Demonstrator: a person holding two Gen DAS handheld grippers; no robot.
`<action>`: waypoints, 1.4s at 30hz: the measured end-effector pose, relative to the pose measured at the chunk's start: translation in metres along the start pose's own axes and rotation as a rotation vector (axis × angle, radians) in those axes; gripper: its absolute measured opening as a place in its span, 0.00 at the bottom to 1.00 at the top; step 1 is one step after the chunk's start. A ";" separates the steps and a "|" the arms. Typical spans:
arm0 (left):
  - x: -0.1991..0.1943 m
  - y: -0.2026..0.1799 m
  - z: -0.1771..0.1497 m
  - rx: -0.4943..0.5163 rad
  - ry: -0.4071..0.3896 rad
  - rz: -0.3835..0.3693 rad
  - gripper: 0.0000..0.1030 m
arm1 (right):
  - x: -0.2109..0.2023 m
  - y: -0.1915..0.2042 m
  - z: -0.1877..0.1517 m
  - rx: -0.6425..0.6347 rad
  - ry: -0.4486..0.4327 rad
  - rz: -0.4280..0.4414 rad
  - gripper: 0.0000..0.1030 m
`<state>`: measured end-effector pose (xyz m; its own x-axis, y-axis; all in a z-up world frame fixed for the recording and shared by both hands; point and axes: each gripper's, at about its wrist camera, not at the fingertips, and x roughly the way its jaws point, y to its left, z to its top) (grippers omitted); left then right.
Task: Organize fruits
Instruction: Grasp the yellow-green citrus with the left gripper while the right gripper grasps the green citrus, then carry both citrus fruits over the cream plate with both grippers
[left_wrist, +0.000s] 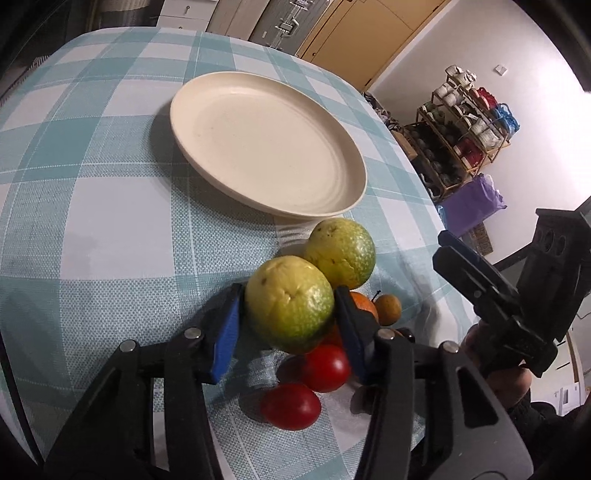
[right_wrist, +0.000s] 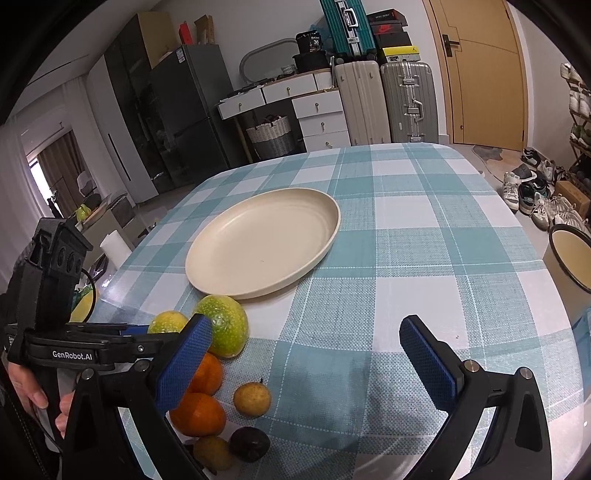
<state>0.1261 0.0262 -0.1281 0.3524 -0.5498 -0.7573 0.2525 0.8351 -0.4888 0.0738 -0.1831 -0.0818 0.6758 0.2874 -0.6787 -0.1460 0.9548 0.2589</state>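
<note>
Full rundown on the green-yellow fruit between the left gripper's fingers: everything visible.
The nearer green-yellow fruit is round, yellow on top shading to speckled green, with a dimpled, creased skin and small brown marks. It sits between the left gripper's blue pads, which flank both sides and appear to touch it. It looks raised above the tomatoes below. A second, similar fruit lies just behind it, near the rim of the cream plate; whether the two touch is unclear. An orange shows behind the right-hand finger.
</note>
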 end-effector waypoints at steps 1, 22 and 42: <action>0.000 0.002 0.001 -0.009 0.000 -0.009 0.45 | 0.000 0.000 0.000 0.000 0.001 0.001 1.00; -0.040 0.023 -0.006 -0.043 -0.070 0.023 0.45 | 0.013 0.012 0.008 -0.001 0.048 0.070 1.00; -0.056 0.038 -0.013 -0.080 -0.097 0.034 0.45 | 0.062 0.049 0.005 -0.048 0.204 0.174 0.74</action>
<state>0.1042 0.0889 -0.1103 0.4462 -0.5170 -0.7305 0.1672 0.8500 -0.4995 0.1120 -0.1187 -0.1082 0.4790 0.4527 -0.7521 -0.2847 0.8906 0.3547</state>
